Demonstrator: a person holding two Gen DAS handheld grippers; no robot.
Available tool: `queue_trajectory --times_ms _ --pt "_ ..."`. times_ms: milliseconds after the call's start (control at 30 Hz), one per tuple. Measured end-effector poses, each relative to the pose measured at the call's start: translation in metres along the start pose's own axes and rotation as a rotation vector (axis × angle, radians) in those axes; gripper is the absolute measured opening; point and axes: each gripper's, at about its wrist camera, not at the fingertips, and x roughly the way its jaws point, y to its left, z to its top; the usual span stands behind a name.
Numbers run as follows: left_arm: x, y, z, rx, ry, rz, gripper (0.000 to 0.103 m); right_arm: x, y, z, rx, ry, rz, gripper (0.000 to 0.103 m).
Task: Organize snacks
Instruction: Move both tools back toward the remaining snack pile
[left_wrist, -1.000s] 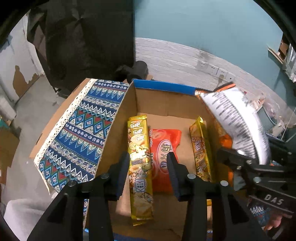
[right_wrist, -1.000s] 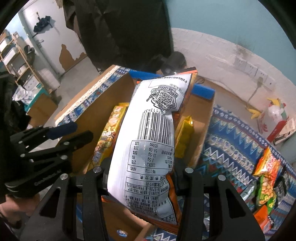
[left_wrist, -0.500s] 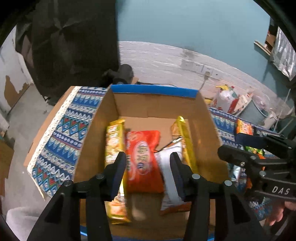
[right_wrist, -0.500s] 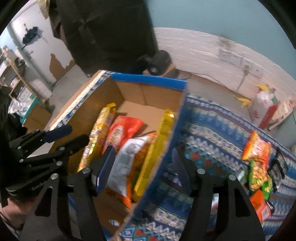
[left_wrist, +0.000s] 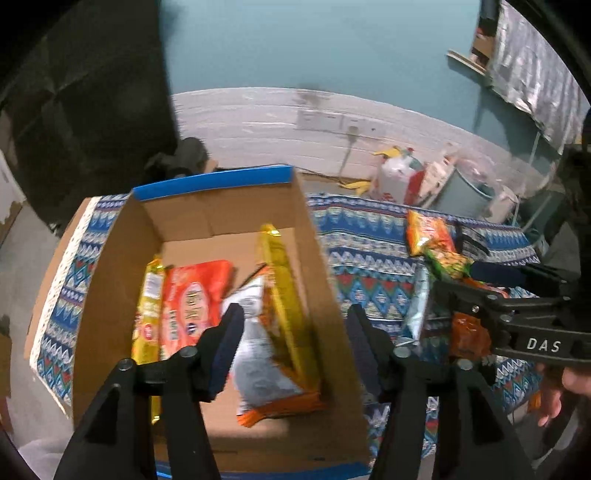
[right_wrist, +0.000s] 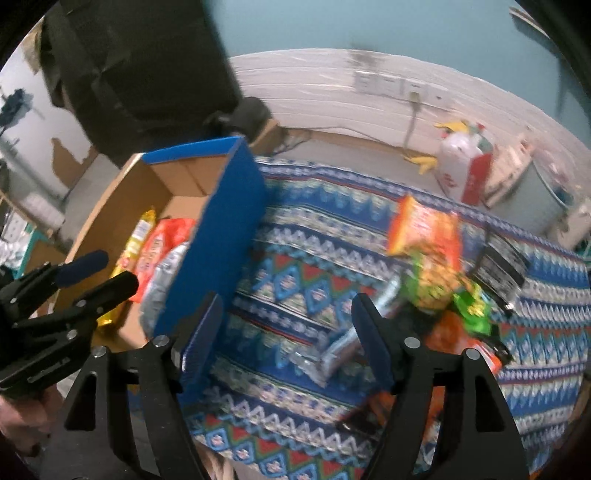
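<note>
Patterned cloth (right_wrist: 295, 266) | silver bag (left_wrist: 258, 354) now in box (left_wrist: 107, 295) | right gripper (right_wrist: 288, 325) emptied, wide | left gripper (left_wrist: 291, 343) wide

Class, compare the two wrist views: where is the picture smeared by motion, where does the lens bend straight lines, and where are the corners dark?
Left wrist view: the snack packets in the cardboard box are mildly smeared, the white wall boards bow upward, and the corners are black. Right wrist view: blur is stronger, smearing the pile of snacks on the patterned cloth, while the right claw itself stays sharp.
</note>
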Motion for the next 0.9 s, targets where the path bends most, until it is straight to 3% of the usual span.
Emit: queue_trajectory --times_ms 267,367,533,900 --pt "0.005 -0.049 -0.001 0.092 0.011 -0.054 0.068 -0.012 -0.04 -0.025 0.094 0.018 -0.052 0.074" --pt "0.008 -0.065 -0.002 0.115 0.02 -0.072 0.074 -0.013 -0.058 -0.036 0.145 0.035 -0.072 0.074" --pt "0.015 -0.09 -0.006 0.158 0.03 -0.106 0.074 -0.012 -0.079 -0.052 0.202 0.06 -0.087 0.074" --pt "0.055 -0.113 -0.013 0.153 0.116 -0.137 0.074 0.013 -0.109 -0.08 0.304 0.127 -0.079 0.074"
